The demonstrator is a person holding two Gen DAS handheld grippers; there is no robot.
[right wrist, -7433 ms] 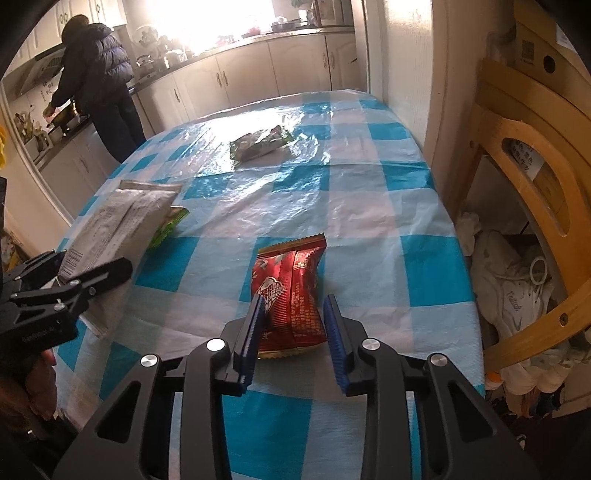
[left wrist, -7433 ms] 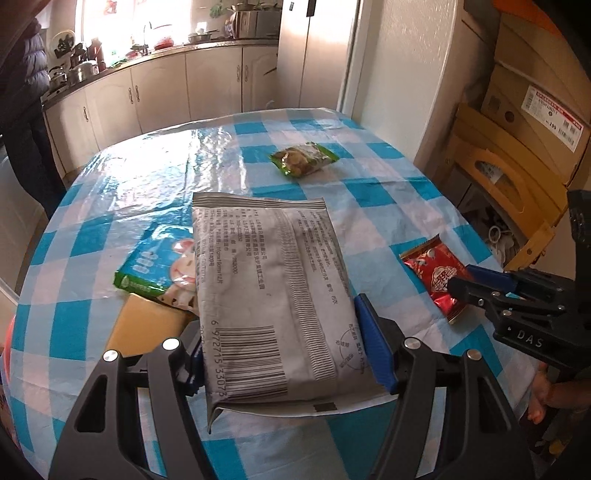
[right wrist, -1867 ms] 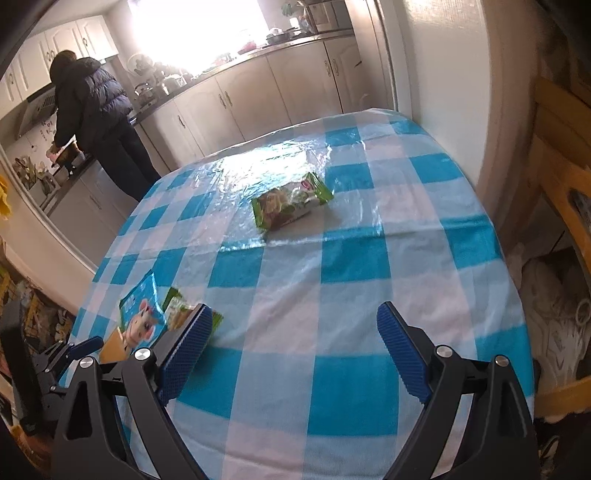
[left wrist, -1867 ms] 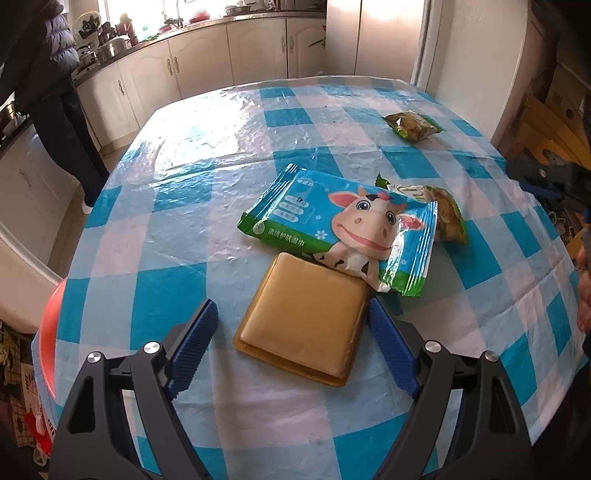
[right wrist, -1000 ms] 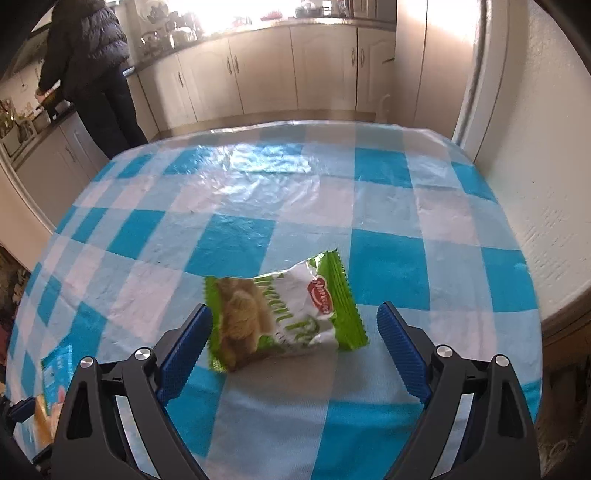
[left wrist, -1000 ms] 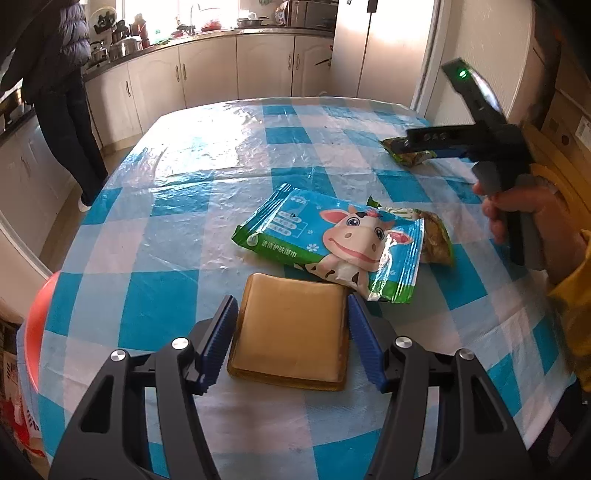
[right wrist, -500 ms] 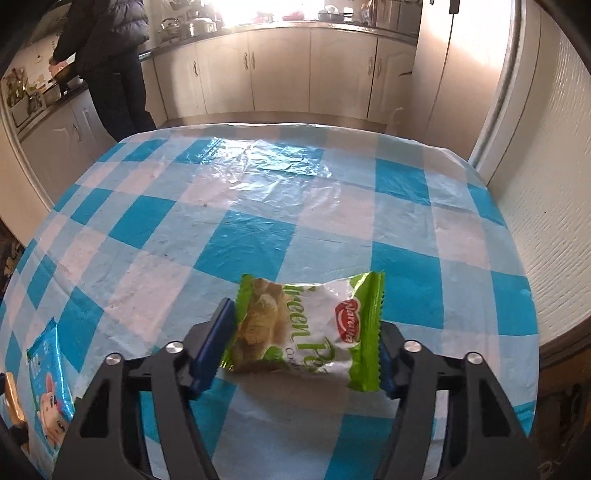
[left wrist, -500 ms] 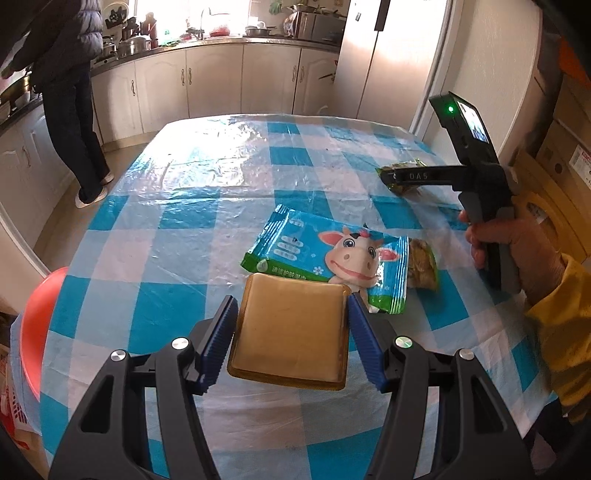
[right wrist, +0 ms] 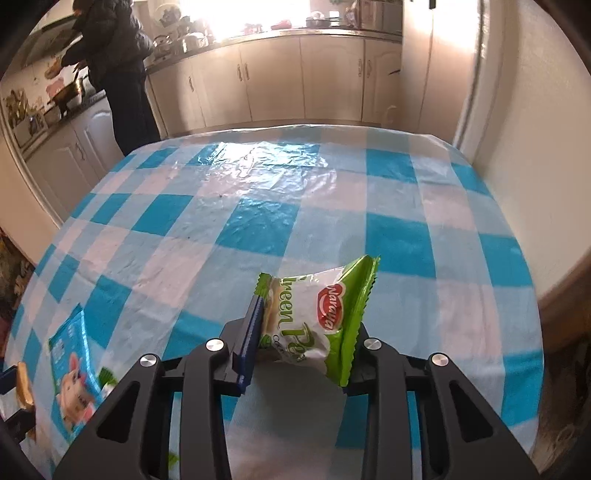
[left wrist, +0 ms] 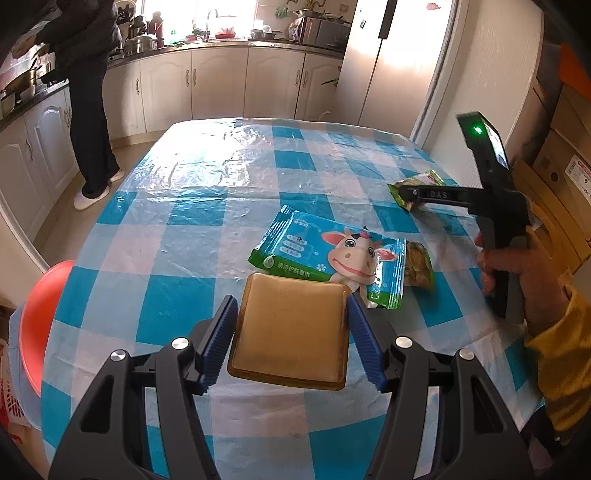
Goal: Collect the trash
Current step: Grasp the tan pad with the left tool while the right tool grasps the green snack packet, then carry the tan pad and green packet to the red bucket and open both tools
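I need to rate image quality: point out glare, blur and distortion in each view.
Left wrist view: window blown out, glare streaks on the tablecloth, fisheye bends the cabinets; tan packet sharp. Right wrist view: window overexposed, sheen on the tablecloth, cow-print packet smeared near the edge; green snack bag sharp.

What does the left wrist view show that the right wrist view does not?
Only the left view shows the left gripper shut on the tan square packet, and the red basin at the table's edge. Only the right view shows the right gripper squeezing the green snack bag clearly. Both show the cow-print wipes pack and checked tablecloth.
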